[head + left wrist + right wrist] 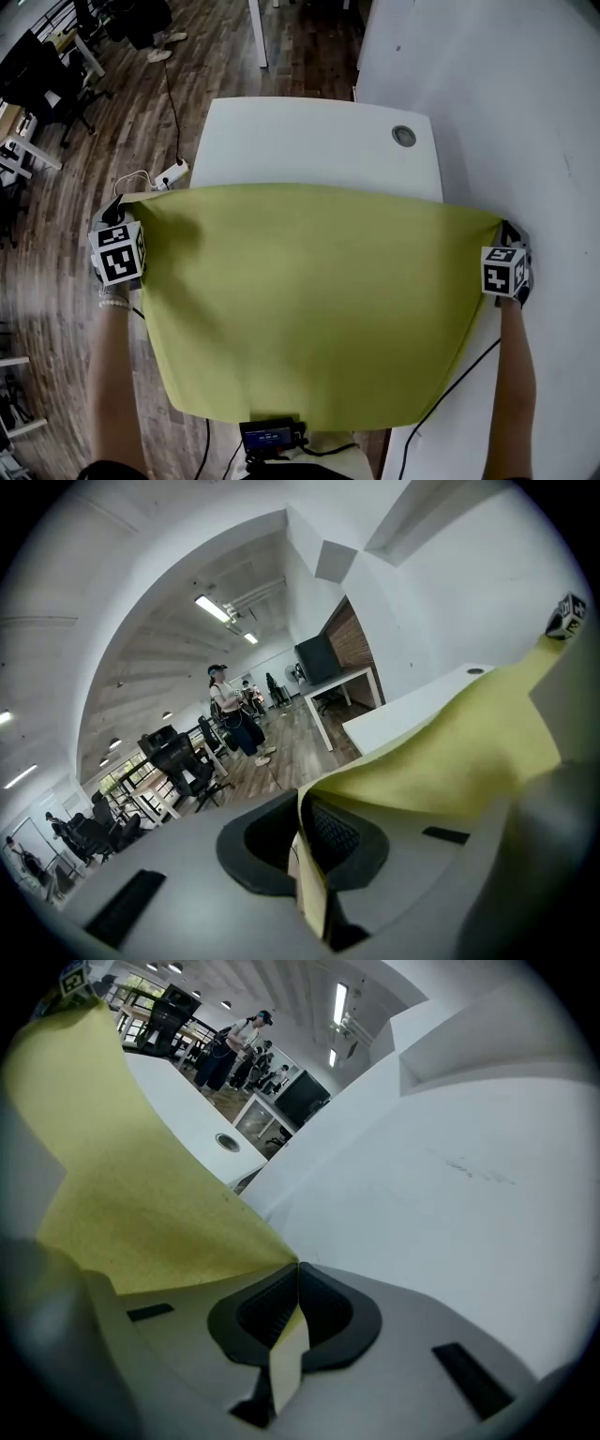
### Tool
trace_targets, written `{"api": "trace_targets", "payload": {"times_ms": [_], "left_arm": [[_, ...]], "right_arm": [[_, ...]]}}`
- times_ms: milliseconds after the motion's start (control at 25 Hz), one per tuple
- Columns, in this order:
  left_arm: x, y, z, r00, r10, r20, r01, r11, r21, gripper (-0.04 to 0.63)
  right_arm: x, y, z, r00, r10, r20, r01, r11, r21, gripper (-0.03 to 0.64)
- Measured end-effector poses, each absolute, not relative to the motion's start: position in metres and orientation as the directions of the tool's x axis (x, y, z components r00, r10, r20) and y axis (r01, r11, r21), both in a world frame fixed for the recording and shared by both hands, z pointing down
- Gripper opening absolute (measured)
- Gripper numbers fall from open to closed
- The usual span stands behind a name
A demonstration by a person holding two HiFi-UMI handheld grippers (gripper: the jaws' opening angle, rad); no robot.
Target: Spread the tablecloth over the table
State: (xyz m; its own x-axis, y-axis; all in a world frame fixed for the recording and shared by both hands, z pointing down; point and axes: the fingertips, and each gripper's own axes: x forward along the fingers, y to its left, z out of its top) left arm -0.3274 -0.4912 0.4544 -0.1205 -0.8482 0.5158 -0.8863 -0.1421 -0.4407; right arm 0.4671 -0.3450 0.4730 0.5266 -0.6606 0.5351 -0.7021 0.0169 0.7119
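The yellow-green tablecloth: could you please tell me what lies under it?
Beyond the yellow-green tablecloth, the far part of the white rectangular table shows; anything beneath the cloth is hidden.

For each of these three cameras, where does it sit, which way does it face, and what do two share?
Head view: on the person's head, steeply down onto the tablecloth and table; both forearms and grippers show.
Left gripper view: on the left gripper, facing ahead into the office; its jaws pinch the tablecloth.
Right gripper view: on the right gripper, facing along the wall; jaws likewise.
Shared: tablecloth, table.
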Motion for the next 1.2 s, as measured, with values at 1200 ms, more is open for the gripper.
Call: {"api": "trace_targets", "payload": {"times_ms": [1200], "left_arm": [[-0.298,-0.657,0.499,-0.068,-0.849,0.524,-0.902,-0.172,-0.396,0.012]], "right_arm": [[0.476,-0.5,0.501,0.547,-0.666,0.508,-0.659,0.033,0.752,0.034]]}}
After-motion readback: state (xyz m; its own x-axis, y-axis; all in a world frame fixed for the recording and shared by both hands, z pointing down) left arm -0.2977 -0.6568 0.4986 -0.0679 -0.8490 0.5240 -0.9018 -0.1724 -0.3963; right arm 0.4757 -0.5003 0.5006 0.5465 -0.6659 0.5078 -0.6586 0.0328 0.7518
